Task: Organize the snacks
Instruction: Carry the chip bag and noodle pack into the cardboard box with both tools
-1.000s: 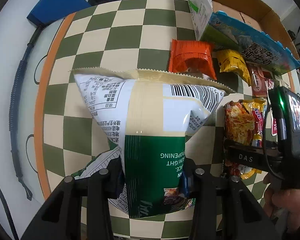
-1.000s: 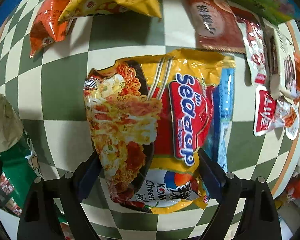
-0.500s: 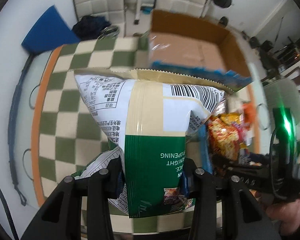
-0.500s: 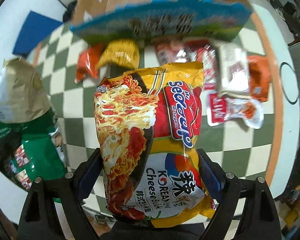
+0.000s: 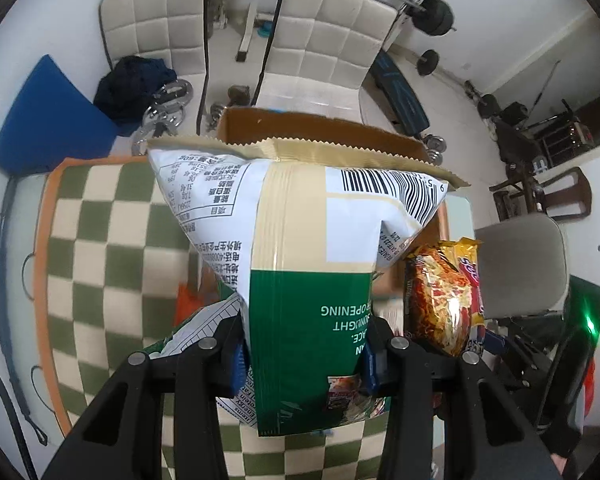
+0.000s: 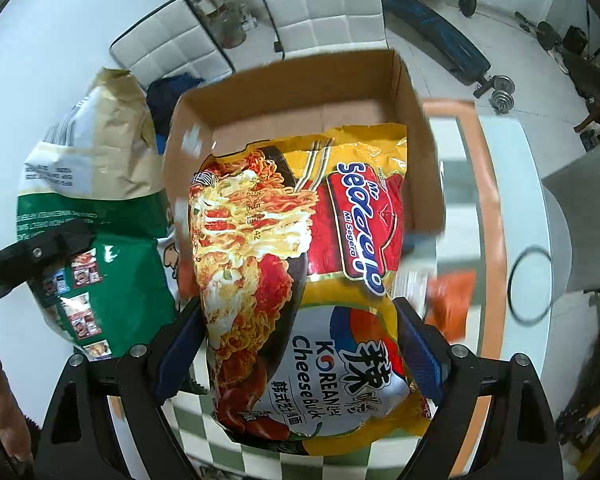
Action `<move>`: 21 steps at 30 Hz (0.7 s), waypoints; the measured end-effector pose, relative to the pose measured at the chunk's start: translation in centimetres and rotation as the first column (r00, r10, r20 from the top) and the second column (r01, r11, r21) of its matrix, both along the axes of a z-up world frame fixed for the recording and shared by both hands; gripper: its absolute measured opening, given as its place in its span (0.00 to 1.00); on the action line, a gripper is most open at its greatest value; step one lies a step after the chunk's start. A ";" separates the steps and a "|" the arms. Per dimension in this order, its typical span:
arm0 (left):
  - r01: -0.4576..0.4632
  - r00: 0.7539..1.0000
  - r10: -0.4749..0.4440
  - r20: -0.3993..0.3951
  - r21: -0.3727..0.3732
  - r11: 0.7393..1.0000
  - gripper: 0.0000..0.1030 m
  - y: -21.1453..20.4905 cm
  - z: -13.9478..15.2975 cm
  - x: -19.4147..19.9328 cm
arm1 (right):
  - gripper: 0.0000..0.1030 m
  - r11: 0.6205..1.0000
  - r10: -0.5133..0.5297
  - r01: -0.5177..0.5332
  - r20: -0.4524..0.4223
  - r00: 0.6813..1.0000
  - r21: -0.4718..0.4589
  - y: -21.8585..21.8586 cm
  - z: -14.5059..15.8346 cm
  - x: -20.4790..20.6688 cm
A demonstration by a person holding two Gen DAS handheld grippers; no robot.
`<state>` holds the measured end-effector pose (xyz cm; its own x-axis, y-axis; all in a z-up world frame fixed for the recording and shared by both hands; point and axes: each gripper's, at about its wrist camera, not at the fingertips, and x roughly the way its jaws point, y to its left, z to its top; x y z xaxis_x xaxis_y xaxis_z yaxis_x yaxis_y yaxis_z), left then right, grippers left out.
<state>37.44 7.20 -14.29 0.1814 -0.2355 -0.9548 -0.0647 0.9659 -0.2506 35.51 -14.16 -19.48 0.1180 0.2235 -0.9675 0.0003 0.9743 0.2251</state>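
My left gripper [image 5: 302, 354] is shut on a green, white and cream chip bag [image 5: 300, 248], held upright above the checkered table; the bag also shows in the right wrist view [image 6: 96, 184]. My right gripper [image 6: 300, 328] is shut on a yellow and red Korean cheese noodle pack [image 6: 300, 264], held up in front of an open cardboard box [image 6: 300, 92]. The noodle pack shows in the left wrist view [image 5: 444, 296] just right of the chip bag. The box's far wall [image 5: 320, 130] shows above the chip bag.
A green and cream checkered cloth with an orange border [image 5: 100, 248] covers the table. Orange snack packets [image 6: 450, 304] lie blurred below the box. White chairs [image 5: 320, 40], a blue mat [image 5: 44, 116] and gym weights stand beyond the table.
Both grippers have lifted higher with their bags and tilted toward the cardboard box. The snacks on the table have dropped out of sight and the room behind has come into view.
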 end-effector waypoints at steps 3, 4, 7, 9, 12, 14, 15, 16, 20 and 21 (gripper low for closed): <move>-0.015 0.998 0.014 -0.056 -0.013 1.000 0.39 -0.4 -2.8 4.4 | 0.89 1.000 -0.008 0.008 -0.021 1.000 -0.002 -0.2 -2.1 4.3; -0.009 0.997 0.008 -0.071 -0.011 1.000 0.39 -0.7 -3.7 5.7 | 0.89 1.000 -0.009 0.009 -0.030 0.999 0.002 -0.4 -2.9 5.5; 0.007 0.991 -0.007 -0.131 0.003 1.000 0.39 -1.6 -7.2 9.3 | 0.89 1.000 -0.011 0.010 -0.059 0.998 -0.006 -0.7 -5.8 9.1; 0.002 0.984 -0.001 -0.176 0.007 1.000 0.39 -1.9 -9.5 10.8 | 0.89 1.000 -0.010 0.009 -0.070 0.998 -0.022 -0.9 -7.4 10.8; -0.002 0.974 0.005 -0.226 0.013 1.000 0.39 -2.1 -12.4 12.6 | 0.89 0.999 -0.008 0.004 -0.086 0.996 -0.047 -0.9 -10.0 13.1; 0.000 0.968 0.004 -0.251 0.015 1.000 0.39 -2.5 -13.6 13.2 | 0.89 0.998 -0.003 -0.003 -0.095 0.996 -0.063 -0.8 -11.5 14.1; 0.007 0.967 -0.002 -0.256 0.018 1.000 0.39 -2.8 -14.1 13.4 | 0.89 0.997 0.000 -0.007 -0.098 0.995 -0.071 -0.8 -12.2 14.6; 0.012 0.965 -0.007 -0.261 0.016 1.000 0.39 -3.2 -14.3 13.5 | 0.89 0.997 0.003 -0.011 -0.102 0.995 -0.077 -0.7 -12.7 14.9; 0.025 0.959 -0.014 -0.284 0.033 0.999 0.39 -4.0 -15.6 13.5 | 0.89 0.995 0.023 -0.035 -0.123 0.992 -0.098 0.2 -14.3 15.8; 0.022 0.957 -0.011 -0.290 0.036 0.999 0.39 -4.1 -15.9 13.4 | 0.89 0.995 0.021 -0.034 -0.127 0.992 -0.099 0.2 -14.6 15.9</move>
<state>50.88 3.10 -30.17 -0.1083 -0.1980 -0.9742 -0.1127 0.9761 -0.1858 51.44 -13.98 -34.06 -0.0103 0.1257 -0.9920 -0.0047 0.9920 0.1258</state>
